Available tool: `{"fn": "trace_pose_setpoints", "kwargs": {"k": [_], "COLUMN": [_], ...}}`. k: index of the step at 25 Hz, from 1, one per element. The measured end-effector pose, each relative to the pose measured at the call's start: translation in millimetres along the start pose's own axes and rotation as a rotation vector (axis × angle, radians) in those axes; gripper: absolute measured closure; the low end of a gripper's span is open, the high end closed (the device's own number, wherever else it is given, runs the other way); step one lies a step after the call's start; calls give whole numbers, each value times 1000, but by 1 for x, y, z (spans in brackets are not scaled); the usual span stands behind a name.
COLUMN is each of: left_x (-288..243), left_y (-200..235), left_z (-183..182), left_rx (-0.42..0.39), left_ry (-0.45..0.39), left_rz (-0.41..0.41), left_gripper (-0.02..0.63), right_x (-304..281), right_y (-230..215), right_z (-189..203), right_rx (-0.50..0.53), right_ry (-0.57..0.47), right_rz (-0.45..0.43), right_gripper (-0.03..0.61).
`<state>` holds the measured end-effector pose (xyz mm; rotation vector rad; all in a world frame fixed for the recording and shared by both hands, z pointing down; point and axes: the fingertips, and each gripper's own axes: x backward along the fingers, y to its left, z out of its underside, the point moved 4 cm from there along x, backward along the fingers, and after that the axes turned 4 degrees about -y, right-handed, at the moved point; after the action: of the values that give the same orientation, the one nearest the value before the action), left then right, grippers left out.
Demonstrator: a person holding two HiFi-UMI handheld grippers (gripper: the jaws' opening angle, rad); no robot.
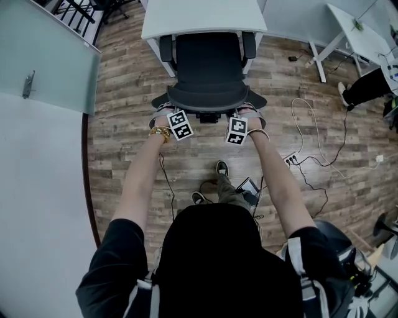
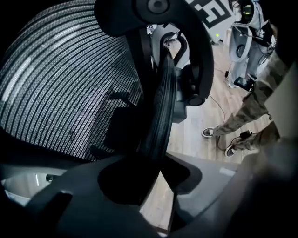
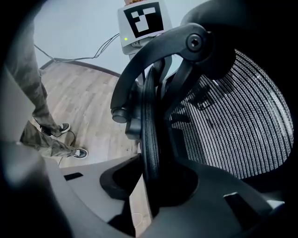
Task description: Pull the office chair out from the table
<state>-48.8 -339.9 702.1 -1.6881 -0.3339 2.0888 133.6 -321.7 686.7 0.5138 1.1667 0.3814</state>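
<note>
The black office chair [image 1: 208,68] stands with its seat partly under the white table [image 1: 205,15], its mesh backrest toward me. My left gripper [image 1: 169,118] is at the backrest's left edge and my right gripper [image 1: 244,118] at its right edge. In the left gripper view the backrest's black rim [image 2: 160,107] runs down between the jaws of the left gripper [image 2: 160,162], which are shut on it, with the mesh [image 2: 60,93] to the left. In the right gripper view the same kind of rim [image 3: 150,121] sits clamped in the right gripper [image 3: 151,179].
A frosted glass panel [image 1: 43,56] stands at the left. A power strip [image 1: 291,159] with trailing cables lies on the wooden floor at the right. A second white table [image 1: 360,37] and another person's leg [image 1: 364,87] are at the upper right. My feet [image 1: 222,168] are behind the chair.
</note>
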Motion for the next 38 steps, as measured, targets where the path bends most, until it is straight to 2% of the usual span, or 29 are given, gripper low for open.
{"fn": "trace_pose_setpoints", "kwargs": {"k": [9, 19, 30, 38], "left_x": [17, 36, 47, 67], "left_y": [-29, -64, -90, -114], "left_z": [5, 10, 21, 40], "left_rx": [-18, -75, -104, -128], "left_ry": [-13, -25, -23, -28], "left_rz": [-8, -39, -35, -50], "left_gripper": [460, 463, 465, 465], "right_x": [18, 40, 54, 70], "right_y": [30, 65, 94, 122], "right_z": [-9, -18, -32, -54], "right_rx": [-10, -20, -36, -47], "right_ry": [8, 11, 1, 0], "right_rz": [11, -2, -5, -3], "right_gripper": [485, 486, 489, 491]}}
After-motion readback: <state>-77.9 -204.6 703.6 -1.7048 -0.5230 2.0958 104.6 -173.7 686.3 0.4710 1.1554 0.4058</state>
